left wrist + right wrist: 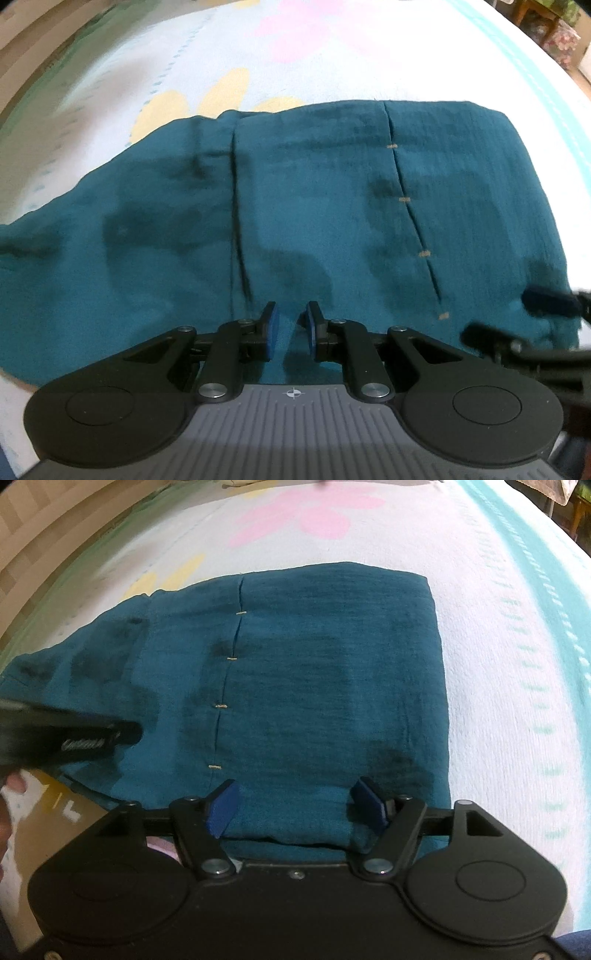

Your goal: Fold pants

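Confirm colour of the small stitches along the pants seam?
Tan stitches on the teal pants; clearest in the right wrist view.

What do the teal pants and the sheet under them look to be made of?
The teal pants look like a light woven fabric, perhaps crinkled cotton, matte: fine horizontal slub lines, soft rumples, tan stitch bars along a seam. The sheet looks like a soft matte textile, pale with printed pink and yellow flowers and a mint border; its fine ribbed texture hints at a knit or terry weave, but blur leaves that open.
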The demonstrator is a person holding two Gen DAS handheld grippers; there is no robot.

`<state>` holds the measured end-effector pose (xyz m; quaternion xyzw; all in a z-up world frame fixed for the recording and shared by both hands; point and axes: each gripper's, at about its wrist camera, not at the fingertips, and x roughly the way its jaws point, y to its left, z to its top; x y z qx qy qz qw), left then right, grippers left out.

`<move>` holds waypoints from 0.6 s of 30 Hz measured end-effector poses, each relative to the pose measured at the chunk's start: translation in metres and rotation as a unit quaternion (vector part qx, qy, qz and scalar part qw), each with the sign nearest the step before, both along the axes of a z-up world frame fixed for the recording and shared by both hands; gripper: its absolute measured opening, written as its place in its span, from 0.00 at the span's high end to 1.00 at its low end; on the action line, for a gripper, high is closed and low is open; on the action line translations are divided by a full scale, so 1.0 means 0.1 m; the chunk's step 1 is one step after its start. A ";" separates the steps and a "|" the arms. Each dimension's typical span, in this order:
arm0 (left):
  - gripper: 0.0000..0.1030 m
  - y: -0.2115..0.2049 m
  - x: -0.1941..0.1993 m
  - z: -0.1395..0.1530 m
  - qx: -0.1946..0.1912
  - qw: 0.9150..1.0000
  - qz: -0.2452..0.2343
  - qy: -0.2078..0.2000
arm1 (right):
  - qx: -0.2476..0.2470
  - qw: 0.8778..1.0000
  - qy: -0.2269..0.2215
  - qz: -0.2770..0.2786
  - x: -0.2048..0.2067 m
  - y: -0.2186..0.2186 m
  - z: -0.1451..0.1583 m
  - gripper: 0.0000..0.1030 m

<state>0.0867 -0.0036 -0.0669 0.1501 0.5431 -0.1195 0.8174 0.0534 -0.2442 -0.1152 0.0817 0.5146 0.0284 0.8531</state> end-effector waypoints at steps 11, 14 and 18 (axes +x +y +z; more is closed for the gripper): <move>0.84 0.29 -0.24 0.06 0.015 1.000 0.008 -0.025 | -0.014 1.000 0.001 0.003 0.01 0.07 0.00 0.30; 0.84 0.29 -0.19 0.00 0.017 1.000 0.010 -0.019 | -0.013 1.000 0.001 0.003 0.01 0.07 0.00 0.29; 0.85 0.25 -0.15 -0.05 0.021 0.999 0.013 -0.023 | -0.009 1.000 0.001 0.003 0.01 0.05 -0.01 0.28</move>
